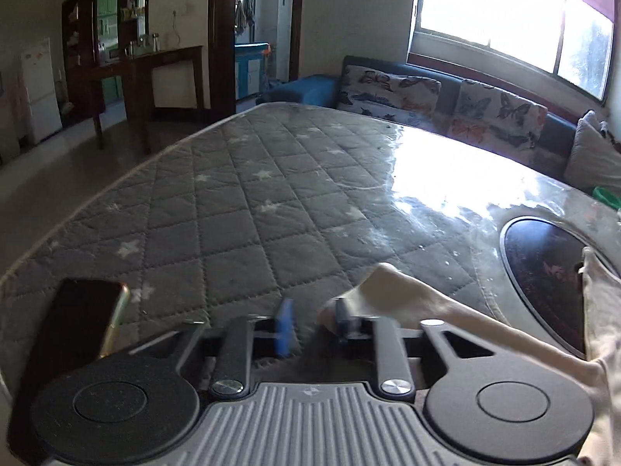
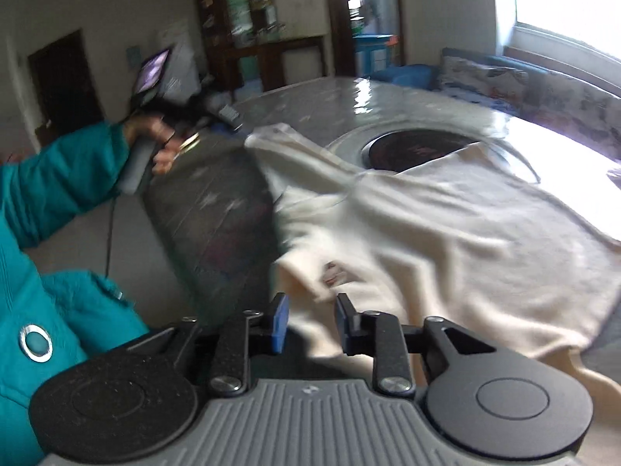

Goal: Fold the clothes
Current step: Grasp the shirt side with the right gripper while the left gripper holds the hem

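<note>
My counter [image 1: 240, 202] is round, covered with a grey quilted cloth with pale stars under a glossy clear sheet. A dark round inset plate [image 1: 543, 272] sits in its middle. My cream garment [image 2: 446, 233] lies spread across the counter, overlapping the plate's edge. A dark phone [image 1: 77, 322] rests at the near left rim.
</note>
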The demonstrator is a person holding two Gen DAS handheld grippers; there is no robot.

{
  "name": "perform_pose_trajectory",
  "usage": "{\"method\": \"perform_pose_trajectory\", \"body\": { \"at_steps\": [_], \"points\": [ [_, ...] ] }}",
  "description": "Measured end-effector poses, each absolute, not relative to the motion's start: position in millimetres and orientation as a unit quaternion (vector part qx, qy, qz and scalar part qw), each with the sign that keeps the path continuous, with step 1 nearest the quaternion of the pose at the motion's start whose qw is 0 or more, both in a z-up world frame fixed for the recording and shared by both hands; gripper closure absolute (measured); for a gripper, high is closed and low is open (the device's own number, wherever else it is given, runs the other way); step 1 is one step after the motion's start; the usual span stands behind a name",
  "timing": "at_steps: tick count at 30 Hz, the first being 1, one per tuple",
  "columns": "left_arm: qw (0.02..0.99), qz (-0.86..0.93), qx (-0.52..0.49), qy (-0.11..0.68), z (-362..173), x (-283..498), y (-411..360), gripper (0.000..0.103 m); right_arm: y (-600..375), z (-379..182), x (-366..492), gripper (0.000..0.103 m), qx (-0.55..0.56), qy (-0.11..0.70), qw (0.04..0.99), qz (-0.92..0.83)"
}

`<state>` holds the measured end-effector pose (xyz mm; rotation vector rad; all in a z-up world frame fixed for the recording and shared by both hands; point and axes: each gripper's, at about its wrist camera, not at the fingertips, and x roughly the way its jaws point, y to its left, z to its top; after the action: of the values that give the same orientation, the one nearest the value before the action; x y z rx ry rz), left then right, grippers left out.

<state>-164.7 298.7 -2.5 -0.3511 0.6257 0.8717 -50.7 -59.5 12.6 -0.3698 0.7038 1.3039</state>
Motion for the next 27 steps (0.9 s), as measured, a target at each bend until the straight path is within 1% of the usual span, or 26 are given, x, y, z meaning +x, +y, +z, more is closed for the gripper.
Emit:
{"method": "perform_pose_trajectory", "body": {
  "at_steps": [4, 6, 10, 12, 13, 20, 23, 26, 27],
  "points": [
    [0.866, 0.377, -0.155, 0.289, 13.6, -139.1, 284.1, 0.052, -81.0, 26.6, -6.3, 0.07, -0.136, 0.331, 0.773, 0.524],
    [0.884, 0.334, -0.148, 0.29, 20.2, -115.8, 272.1, 0.047, -89.1, 28.5, 25.6, 0.07, -0.121, 0.345, 0.799, 0.477],
    [0.915, 0.243, -0.131, 0.295, 29.4, -63.4, 245.4, 0.043, -99.4, 23.8, 83.3, 0.07, -0.104, 0.36, 0.836, 0.4],
    [0.925, 0.202, -0.111, 0.303, 26.4, -31.6, 230.0, 0.034, -99.4, 19.5, 103.3, 0.07, -0.101, 0.366, 0.846, 0.375],
    [0.929, 0.183, -0.1, 0.307, 24.3, -15.6, 222.5, 0.033, -99.3, 16.5, 115.4, 0.07, -0.098, 0.37, 0.85, 0.361],
    [0.933, 0.114, -0.032, 0.339, -3.2, 75.6, 194.0, 0.032, -87.0, -5.0, 172.8, 0.07, -0.088, 0.394, 0.862, 0.306],
    [0.934, 0.095, -0.016, 0.345, -12.3, 96.8, 190.8, 0.032, -83.4, -11.4, 184.0, 0.071, -0.08, 0.4, 0.863, 0.298],
    [0.934, 0.081, -0.01, 0.349, -17.1, 104.4, 190.5, 0.035, -79.9, -13.5, 191.5, 0.071, -0.077, 0.405, 0.863, 0.291],
    [0.933, 0.078, -0.008, 0.351, -18.5, 106.3, 190.4, 0.04, -79.1, -14.6, 194.5, 0.073, -0.076, 0.407, 0.862, 0.292]
  ]
}}
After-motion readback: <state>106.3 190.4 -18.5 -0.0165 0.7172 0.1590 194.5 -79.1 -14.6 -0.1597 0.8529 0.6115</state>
